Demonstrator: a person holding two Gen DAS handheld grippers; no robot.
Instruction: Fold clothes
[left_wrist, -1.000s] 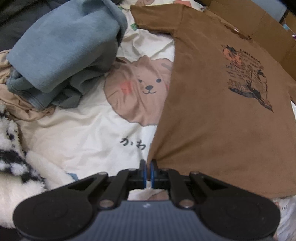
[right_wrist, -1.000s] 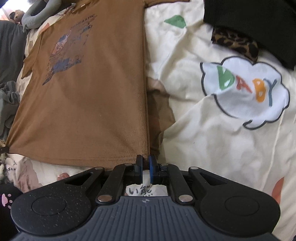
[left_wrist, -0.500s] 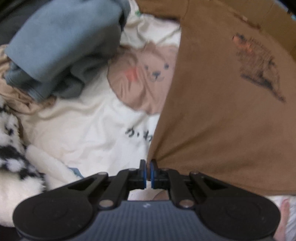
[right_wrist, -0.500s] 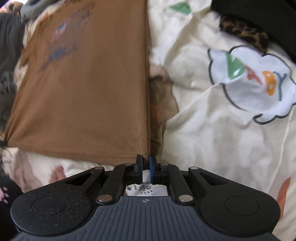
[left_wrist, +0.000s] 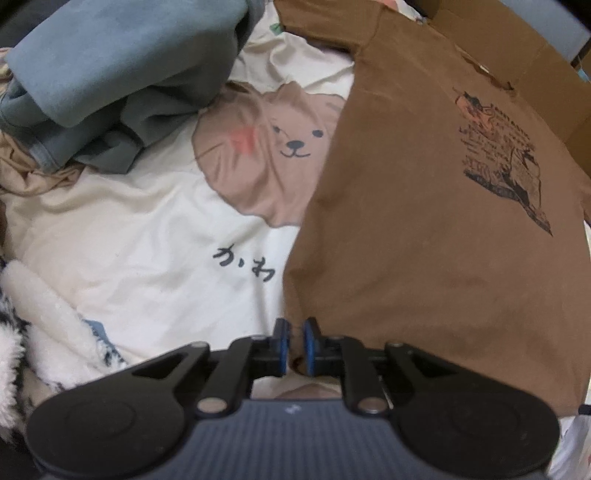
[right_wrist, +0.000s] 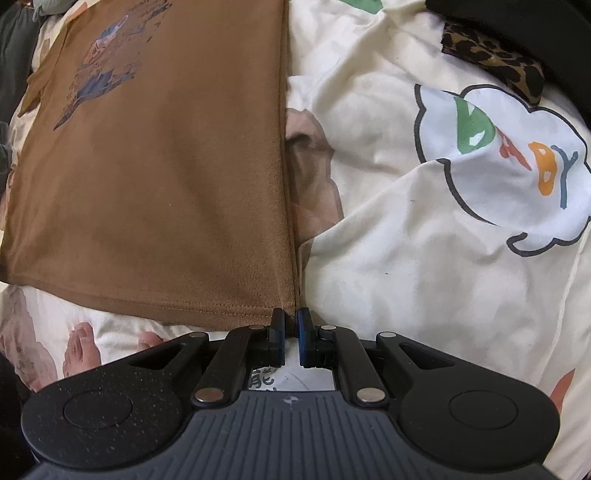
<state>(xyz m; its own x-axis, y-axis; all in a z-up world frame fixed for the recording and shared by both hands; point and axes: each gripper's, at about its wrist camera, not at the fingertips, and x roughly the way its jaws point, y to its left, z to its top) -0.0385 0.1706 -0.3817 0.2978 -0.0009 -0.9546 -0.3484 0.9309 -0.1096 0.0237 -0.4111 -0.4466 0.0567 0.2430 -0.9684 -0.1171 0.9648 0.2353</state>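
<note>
A: Where is the brown T-shirt (left_wrist: 424, 229) lying, and how much room is showing around it?

B: It is lying flat on the cream cartoon-print bedsheet (left_wrist: 147, 236). In the left wrist view, bare sheet is running from 9 to 11 o'clock of the shirt's side edge, up to the grey-blue sweatshirt pile (left_wrist: 110, 74) at 10 o'clock; a fluffy black-and-white fabric (left_wrist: 33, 332) is sitting at 8 o'clock and cardboard (left_wrist: 517, 62) is bordering the collar at 1 o'clock. In the right wrist view, open sheet is spreading toward 3 o'clock, with leopard-print cloth (right_wrist: 491, 59) and a black garment (right_wrist: 517, 22) at 1 o'clock.

A: Which way is it pointing?

B: Its long axis is running from the hem, nearest the cameras, toward the collar at 12 to 1 o'clock, print facing up.

A: And the grippers?

B: The left gripper (left_wrist: 293, 345) has just been opening; its blue pads are now standing slightly apart around the hem corner, loosened from the pinch of a second ago. The right gripper (right_wrist: 291, 339) is staying clamped on the other hem corner. The shirt is lying flatter and closer than before
</note>
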